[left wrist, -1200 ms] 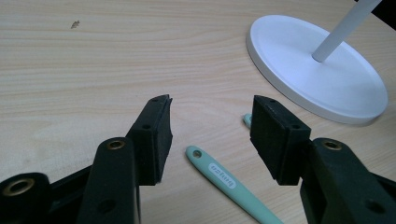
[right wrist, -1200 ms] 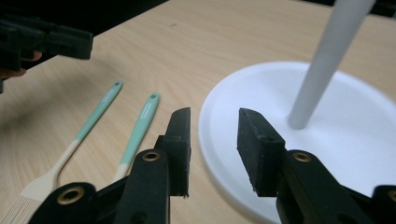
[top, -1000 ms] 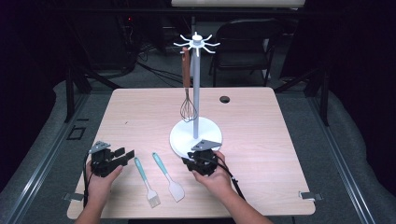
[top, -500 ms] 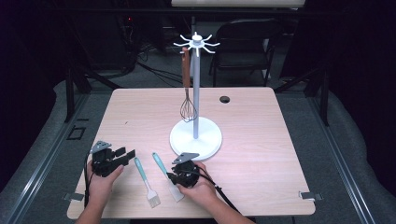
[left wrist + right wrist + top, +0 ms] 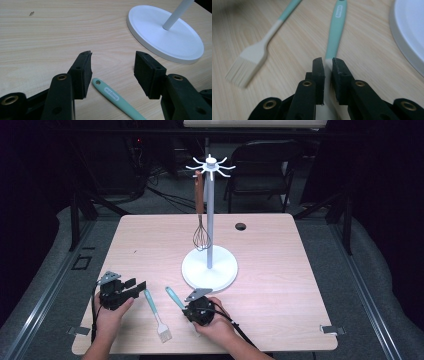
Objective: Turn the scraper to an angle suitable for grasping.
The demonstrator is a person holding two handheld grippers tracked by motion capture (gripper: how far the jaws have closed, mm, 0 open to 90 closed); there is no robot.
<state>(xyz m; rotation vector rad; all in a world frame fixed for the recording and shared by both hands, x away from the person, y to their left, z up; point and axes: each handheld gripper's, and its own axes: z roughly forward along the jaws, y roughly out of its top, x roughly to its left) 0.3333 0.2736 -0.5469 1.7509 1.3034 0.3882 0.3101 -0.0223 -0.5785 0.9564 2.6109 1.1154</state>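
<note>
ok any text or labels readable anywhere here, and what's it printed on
Brush handle: a short white imprint below the hang hole, too blurred to read.
Spatula handle: a short white imprint near the hang hole, too small and blurred to read.
Rack base, whisk, table, both grippers: no text visible.

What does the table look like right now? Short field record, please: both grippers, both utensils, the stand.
right gripper: jaws just closing around the spatula, at the neck below its teal handle
left gripper: open, nothing between the pads, above the brush's handle end
brush: flat on the table, bristles toward the person
stand: upright, white
whisk: hangs from a hook on the stand
</note>
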